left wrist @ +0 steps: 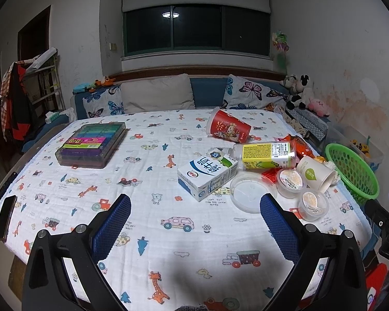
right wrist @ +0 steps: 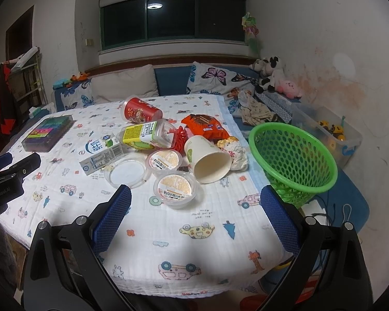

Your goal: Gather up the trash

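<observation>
Trash lies on the printed cloth: a white milk carton [left wrist: 207,176] [right wrist: 101,154], a clear lid [left wrist: 251,191] [right wrist: 127,172], two pudding cups [right wrist: 164,161] [right wrist: 175,188], a white paper cup [right wrist: 207,159] [left wrist: 315,172], a clear bottle with yellow label [left wrist: 265,154] [right wrist: 147,136], a red cup [left wrist: 228,127] [right wrist: 140,111], an orange wrapper [right wrist: 206,127] and crumpled paper [right wrist: 237,153]. A green basket [right wrist: 293,155] [left wrist: 352,171] stands at the table's right edge. My left gripper [left wrist: 195,216] and right gripper [right wrist: 195,207] are open, empty, hovering short of the pile.
A box of coloured blocks [left wrist: 92,143] lies at the left of the table [left wrist: 168,254]. A dark phone [left wrist: 5,217] lies at its left edge. A sofa with pillows [left wrist: 158,94] is behind. A clear toy bin [right wrist: 332,132] sits at right.
</observation>
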